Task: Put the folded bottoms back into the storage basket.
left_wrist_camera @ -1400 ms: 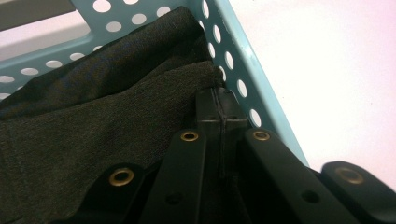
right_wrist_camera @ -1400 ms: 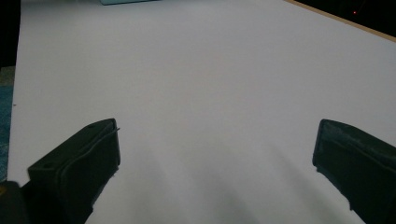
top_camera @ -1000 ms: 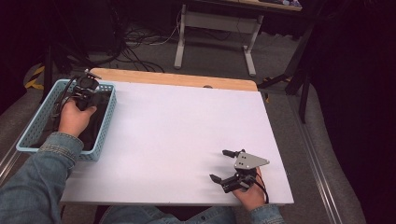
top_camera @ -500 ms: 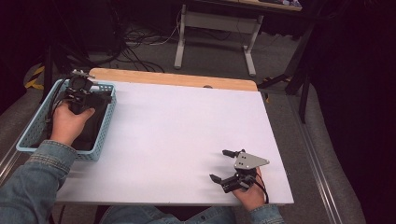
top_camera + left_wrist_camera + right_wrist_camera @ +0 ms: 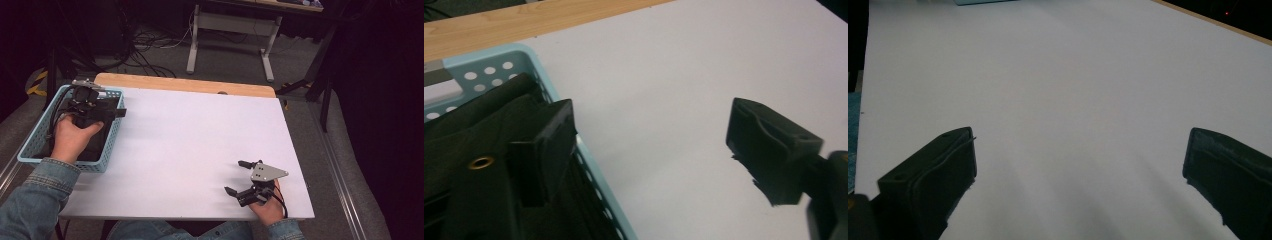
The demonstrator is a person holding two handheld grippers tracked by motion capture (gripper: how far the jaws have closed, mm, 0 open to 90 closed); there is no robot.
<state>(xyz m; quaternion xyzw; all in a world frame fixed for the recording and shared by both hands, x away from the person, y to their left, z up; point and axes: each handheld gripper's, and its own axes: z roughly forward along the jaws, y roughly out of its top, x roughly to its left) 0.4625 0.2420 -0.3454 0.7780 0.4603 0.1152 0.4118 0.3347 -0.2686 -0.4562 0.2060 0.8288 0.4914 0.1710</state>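
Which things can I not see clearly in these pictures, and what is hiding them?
- Black fabric in the blue basket: what item it is cannot be told; left gripper view, one jaw covers it and the edge cuts it.
- Basket floor: high view, the left hand and left gripper cover it.
- Right gripper: high view, too small for jaw detail.
- Basket: right gripper view, cut by the top edge.

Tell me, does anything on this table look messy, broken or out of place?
Nothing stands out. The light blue perforated plastic basket sits squarely at the white table's left edge with dark black fabric inside. The left gripper, jaws just opened and empty, hovers over its rim.
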